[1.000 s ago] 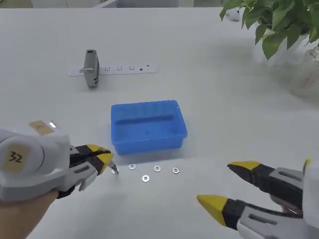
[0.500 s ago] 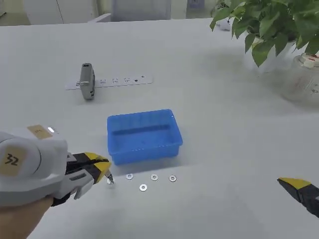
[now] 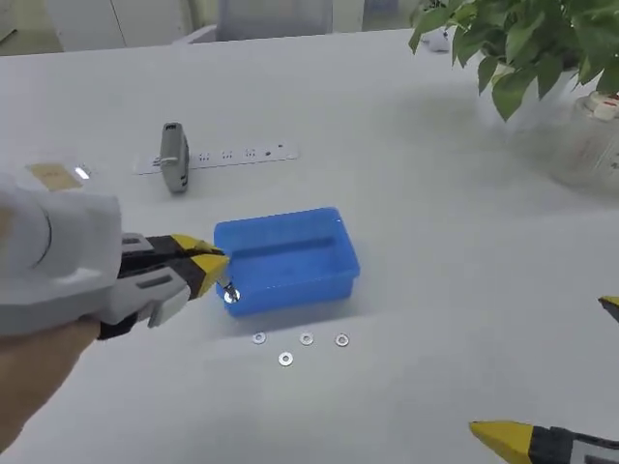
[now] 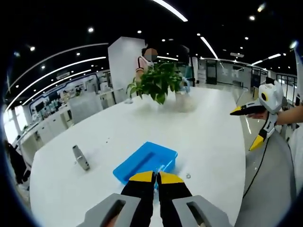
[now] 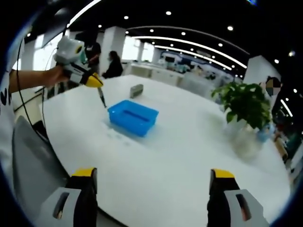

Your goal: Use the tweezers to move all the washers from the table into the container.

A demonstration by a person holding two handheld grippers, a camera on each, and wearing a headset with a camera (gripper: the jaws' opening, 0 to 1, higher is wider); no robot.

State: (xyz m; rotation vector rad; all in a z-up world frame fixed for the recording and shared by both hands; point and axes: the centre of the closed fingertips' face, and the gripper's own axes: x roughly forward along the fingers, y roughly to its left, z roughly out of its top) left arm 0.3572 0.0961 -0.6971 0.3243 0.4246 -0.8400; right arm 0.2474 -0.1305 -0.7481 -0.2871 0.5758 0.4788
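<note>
You are not getting any readable text, number or brand here. The tan sticker [image 3: 53, 175] on the white housing behind your left tool [image 3: 217, 263] is showing as a blur, so its print cannot be made out. The power strip [image 3: 227, 156], lying well beyond that tool on the worktop [image 3: 435, 251], is coming through too small for any lettering to be told.

The container [image 3: 300, 289] is bright blue. The washers [image 3: 307, 338] are silver, the table [image 3: 445, 251] is white, and the plant [image 3: 517, 82] is green.
</note>
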